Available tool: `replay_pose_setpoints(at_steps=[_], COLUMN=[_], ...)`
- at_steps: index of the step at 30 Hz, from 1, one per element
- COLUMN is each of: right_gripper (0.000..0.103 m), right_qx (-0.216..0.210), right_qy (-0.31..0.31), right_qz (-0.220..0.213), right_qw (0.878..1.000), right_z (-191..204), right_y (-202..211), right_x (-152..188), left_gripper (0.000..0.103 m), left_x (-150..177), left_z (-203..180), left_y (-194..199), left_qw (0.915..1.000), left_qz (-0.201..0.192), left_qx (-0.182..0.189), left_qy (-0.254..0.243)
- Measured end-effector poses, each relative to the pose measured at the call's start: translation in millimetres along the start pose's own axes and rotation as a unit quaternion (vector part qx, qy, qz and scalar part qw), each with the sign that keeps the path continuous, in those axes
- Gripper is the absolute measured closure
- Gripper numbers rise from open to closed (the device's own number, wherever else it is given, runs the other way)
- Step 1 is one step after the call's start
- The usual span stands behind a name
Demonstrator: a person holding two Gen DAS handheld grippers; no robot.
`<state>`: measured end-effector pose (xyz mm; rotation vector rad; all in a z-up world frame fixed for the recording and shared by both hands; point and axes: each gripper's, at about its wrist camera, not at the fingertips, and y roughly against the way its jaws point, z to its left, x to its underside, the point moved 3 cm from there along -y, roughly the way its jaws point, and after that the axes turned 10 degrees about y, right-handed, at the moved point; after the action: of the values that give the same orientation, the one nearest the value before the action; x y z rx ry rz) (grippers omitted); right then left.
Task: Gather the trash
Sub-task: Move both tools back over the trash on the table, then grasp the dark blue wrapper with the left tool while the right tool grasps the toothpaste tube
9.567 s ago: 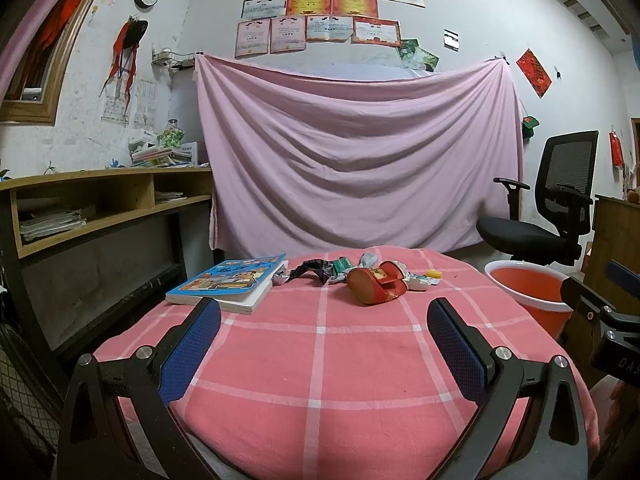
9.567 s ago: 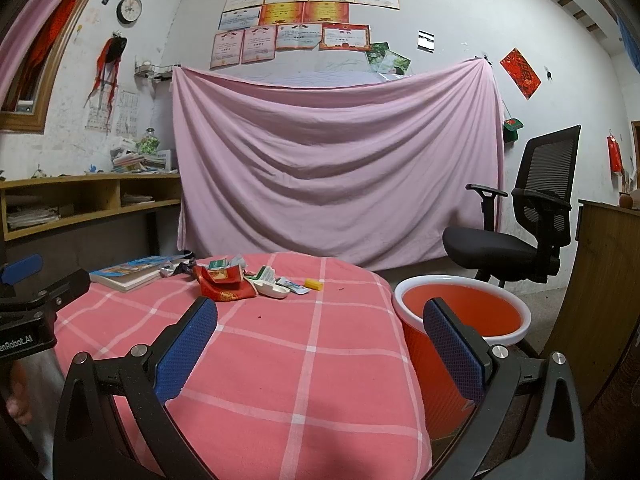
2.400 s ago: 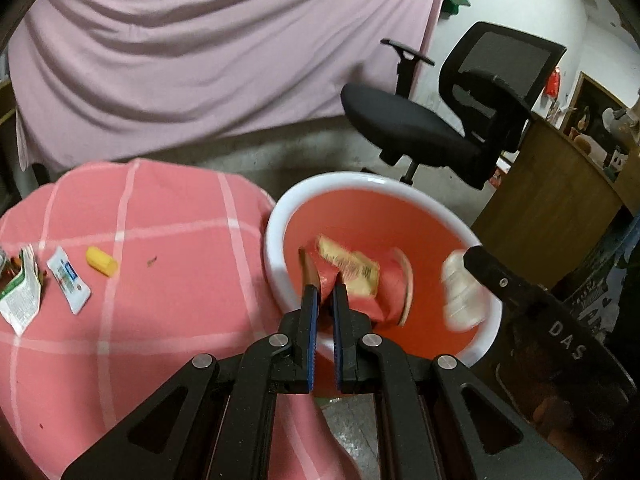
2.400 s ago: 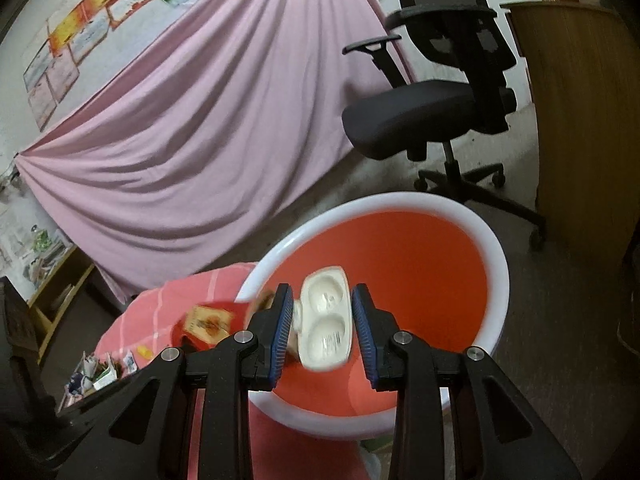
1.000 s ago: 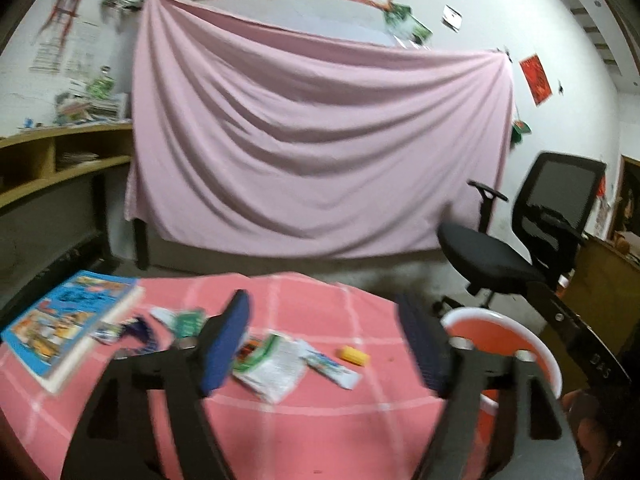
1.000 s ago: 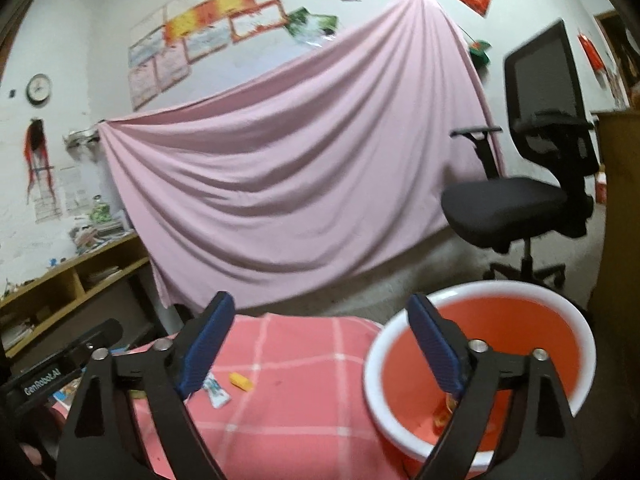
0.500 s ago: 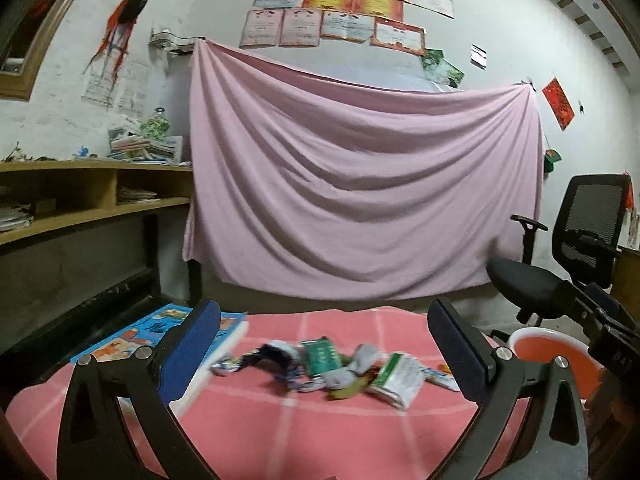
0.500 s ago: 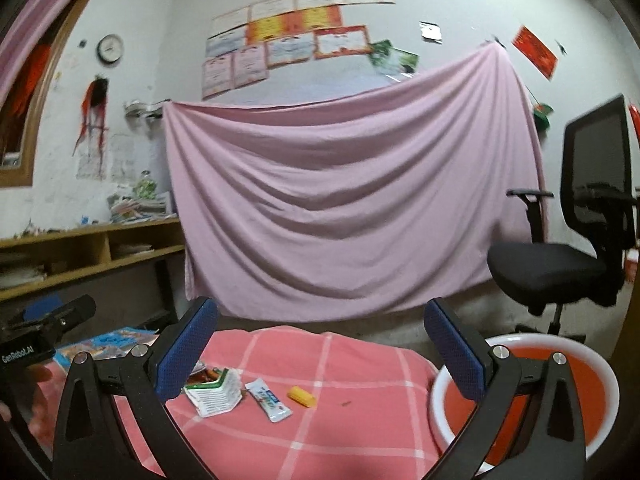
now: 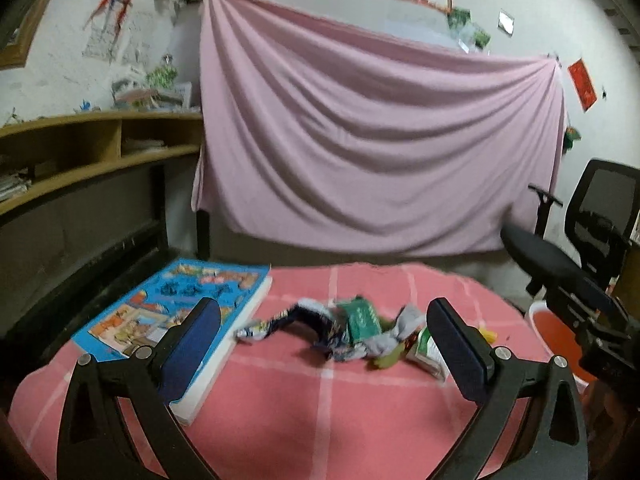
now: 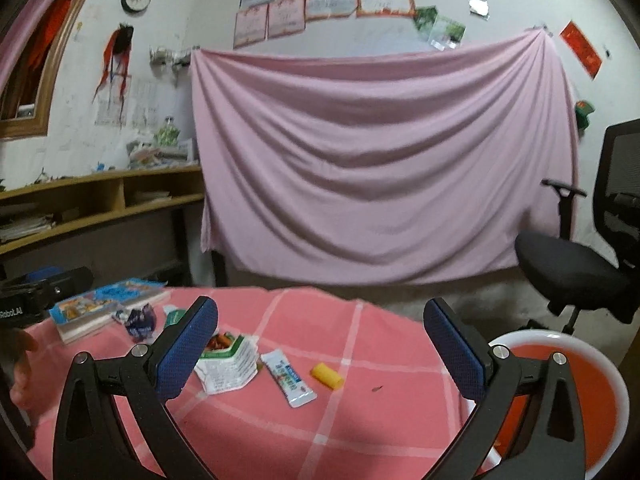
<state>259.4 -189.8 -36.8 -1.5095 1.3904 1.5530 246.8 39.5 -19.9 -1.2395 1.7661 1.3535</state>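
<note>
Both grippers released, nothing between jaws: left gripper, right gripper.
Trash locations: wrapper pile at frame centre; carton, sachet, yellow piece at lower centre.
Red bin at lower right.
Risks: snagging the checked tablecloth with thin wrappers; clipping the book just left of the pile.

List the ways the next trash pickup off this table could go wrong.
1. The dark crumpled wrapper lies right beside the picture book; the open left gripper could nudge or grab the book instead.
2. The green packet and grey scraps overlap in a heap, so one pinch may lift several and shed some.
3. The small yellow piece and flat sachet lie low on the loose checked tablecloth; the right gripper might pinch cloth.
</note>
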Motion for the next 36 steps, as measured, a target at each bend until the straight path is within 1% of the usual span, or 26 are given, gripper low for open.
replay_pose_setpoints(at_steps=[2,4,5,7,8,10,11,12,13,14,15,17,19,23,25,28,30,31,32,33,36], right_gripper=[0.006,0.009,0.011,0.013,0.017,0.018,0.023,0.031,0.034,0.040,0.041,0.042,0.042,0.045,0.050,0.059,0.068,0.070,0.079,0.084,0.084], right_qx=[-0.008,-0.017,-0.024,-0.034,-0.038,-0.049,-0.058,-0.072,-0.078,-0.083,-0.089,-0.097,-0.103,-0.108,-0.114,-0.119,-0.121,-0.123,-0.125,-0.125,-0.126], right_qy=[0.000,-0.001,-0.003,-0.007,-0.010,-0.014,-0.016,-0.018,-0.019,-0.020,-0.021,-0.019,-0.016,-0.007,0.001,0.009,0.010,0.009,0.008,0.008,0.008], right_qz=[0.019,0.044,0.057,0.086,0.098,0.123,0.139,0.158,0.166,0.178,0.188,0.202,0.220,0.244,0.253,0.265,0.268,0.268,0.268,0.268,0.265], right_qw=[1.000,0.999,0.998,0.996,0.994,0.991,0.988,0.985,0.983,0.980,0.978,0.974,0.970,0.964,0.961,0.957,0.956,0.956,0.955,0.955,0.956], right_z=[1.2,2.6,3.3,3.6,3.1,2.9,3.7,4.8,5.5,6.0,7.0,8.5,11.6,15.5,18.2,20.9,22.1,21.5,21.2,21.7,21.9], right_y=[-7.5,-16.7,-22.0,-32.0,-36.4,-44.2,-49.8,-56.4,-59.6,-62.8,-65.6,-69.5,-74.8,-81.5,-82.4,-84.5,-84.5,-83.1,-81.6,-82.3,-78.4], right_x=[2.1,5.6,7.2,10.5,12.3,16.9,19.8,23.2,24.9,27.3,29.2,32.3,35.9,40.4,42.4,45.1,45.4,45.8,46.2,45.9,46.0], left_gripper=[0.004,0.016,0.019,0.030,0.032,0.032,0.032,0.037,0.047,0.051,0.055,0.059,0.068,0.073,0.081,0.081,0.082,0.084,0.087,0.087,0.089], left_x=[2.9,5.8,7.3,10.0,11.5,12.2,13.4,12.7,12.9,13.3,13.9,13.5,14.0,14.8,14.9,15.5,16.0,16.0,16.3,16.7,17.9], left_z=[0.0,0.1,0.7,1.9,2.4,5.2,5.8,6.8,8.0,9.5,11.4,12.5,14.2,16.1,16.6,18.0,16.9,17.2,17.3,17.2,17.5], left_y=[-10.6,-19.1,-24.6,-33.6,-38.5,-45.9,-50.3,-52.4,-55.3,-58.5,-61.6,-64.1,-66.2,-70.3,-71.5,-72.9,-71.1,-70.6,-69.7,-68.6,-63.5], left_qw=[0.9997,0.9988,0.9980,0.9964,0.9954,0.9938,0.9926,0.9919,0.9908,0.9895,0.9883,0.9864,0.9849,0.9825,0.9817,0.9813,0.9815,0.9816,0.9818,0.9820,0.9830], left_qz=[0.025,0.048,0.062,0.083,0.093,0.108,0.116,0.120,0.126,0.134,0.141,0.150,0.157,0.169,0.173,0.173,0.172,0.171,0.169,0.168,0.162], left_qx=[-0.003,-0.003,-0.002,-0.002,0.000,0.003,0.008,0.011,0.014,0.015,0.015,0.015,0.016,0.014,0.012,0.011,0.013,0.013,0.014,0.016,0.022], left_qy=[0.002,0.006,0.009,0.016,0.021,0.029,0.036,0.040,0.047,0.053,0.058,0.066,0.072,0.077,0.079,0.083,0.084,0.085,0.085,0.085,0.084])
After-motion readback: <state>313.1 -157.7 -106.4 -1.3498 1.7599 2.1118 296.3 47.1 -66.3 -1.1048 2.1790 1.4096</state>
